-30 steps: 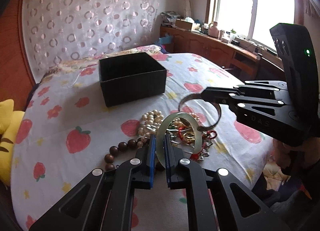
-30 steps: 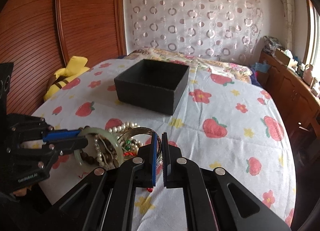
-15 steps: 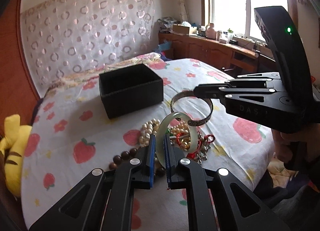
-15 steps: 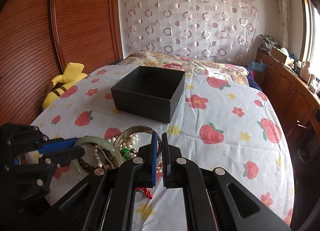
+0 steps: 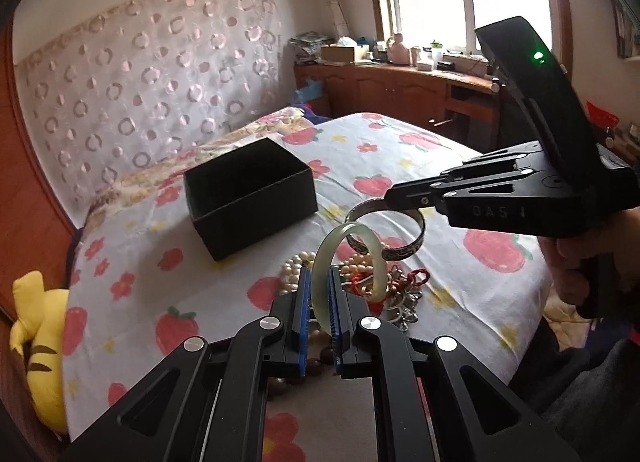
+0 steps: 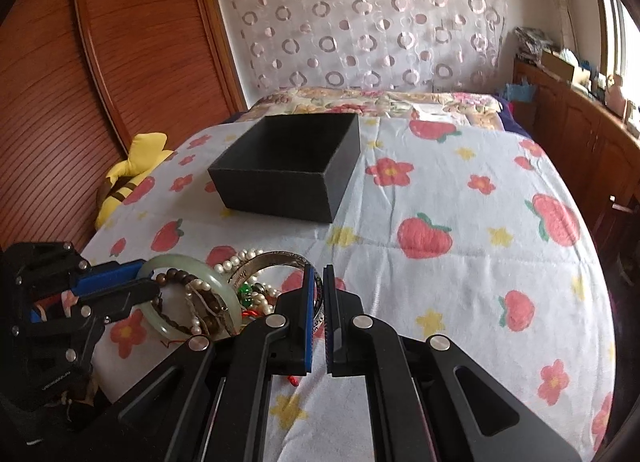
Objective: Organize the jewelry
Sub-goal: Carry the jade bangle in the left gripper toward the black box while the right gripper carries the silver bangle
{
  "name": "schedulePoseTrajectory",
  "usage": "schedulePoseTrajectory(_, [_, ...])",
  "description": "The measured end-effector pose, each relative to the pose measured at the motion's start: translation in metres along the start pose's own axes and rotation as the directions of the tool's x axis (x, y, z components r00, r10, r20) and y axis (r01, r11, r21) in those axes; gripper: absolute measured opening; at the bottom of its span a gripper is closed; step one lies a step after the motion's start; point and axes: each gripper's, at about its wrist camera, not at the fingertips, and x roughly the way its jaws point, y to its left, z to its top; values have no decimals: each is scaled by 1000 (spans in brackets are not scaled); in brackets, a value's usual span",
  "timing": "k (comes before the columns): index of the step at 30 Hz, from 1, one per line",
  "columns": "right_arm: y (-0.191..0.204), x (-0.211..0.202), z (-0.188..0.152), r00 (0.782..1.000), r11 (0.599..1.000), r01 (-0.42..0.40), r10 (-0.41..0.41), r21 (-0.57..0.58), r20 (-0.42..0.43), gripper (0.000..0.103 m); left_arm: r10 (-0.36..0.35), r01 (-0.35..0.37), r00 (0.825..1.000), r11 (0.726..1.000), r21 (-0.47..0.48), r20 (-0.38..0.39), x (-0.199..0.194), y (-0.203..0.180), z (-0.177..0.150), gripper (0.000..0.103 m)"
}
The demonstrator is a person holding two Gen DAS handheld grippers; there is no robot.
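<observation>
Nearest in the left wrist view, the left tongs [image 5: 319,304] are closed down to a narrow gap on a pale green jade bangle [image 5: 345,266], whose rim stands upright between the blue pads and rises above their tips. The right tongs [image 6: 319,314] are pressed almost fully together on the edge of an engraved silver bangle [image 6: 276,262]; in the left wrist view that same band [image 5: 390,236] hangs from their tip, lifted clear of the bed (a hand [image 5: 580,262] grips the handle at the right edge).

Just beyond and below both pairs of tongs lies the jewelry pile [image 5: 384,286] on the strawberry-print bedsheet [image 6: 460,282]: a pearl strand [image 6: 236,258], dark wooden beads [image 6: 176,274], green beads and bits of red cord tangled together. The jade bangle sits left of the silver one, the two overlapping when seen from the left camera.

Farther up the bed, well apart from the pile, an open black box [image 6: 288,169] rests on the sheet, its inside dark. A yellow plush toy [image 6: 132,169] lies at the bed's left edge beside the wooden wall panel. Behind everything hangs a curtain with ring patterns [image 6: 360,21].
</observation>
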Motion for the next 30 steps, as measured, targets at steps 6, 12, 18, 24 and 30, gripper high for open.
schedulePoseTrajectory(6, [-8, 4, 3, 998, 997, -63, 64, 48, -6, 5, -67, 68, 997, 997, -29, 27, -3, 4, 0, 8])
schedulePoseTrajectory(12, [-10, 6, 2, 996, 996, -76, 78, 53, -32, 5, -27, 27, 999, 1000, 11, 33, -6, -1, 1, 8])
schedulePoseTrajectory(18, [-14, 9, -2, 994, 995, -81, 85, 59, -62, 8, -31, 30, 999, 999, 16, 31, -7, 3, 5, 8])
schedulePoseTrajectory(24, [-16, -1, -2, 999, 999, -35, 36, 41, -29, 40, -34, 35, 998, 999, -12, 58, -15, 10, 15, 8])
schedulePoseTrajectory(30, [-1, -26, -7, 998, 997, -57, 58, -61, 24, 40, -20, 21, 997, 1000, -15, 74, -17, 12, 25, 8])
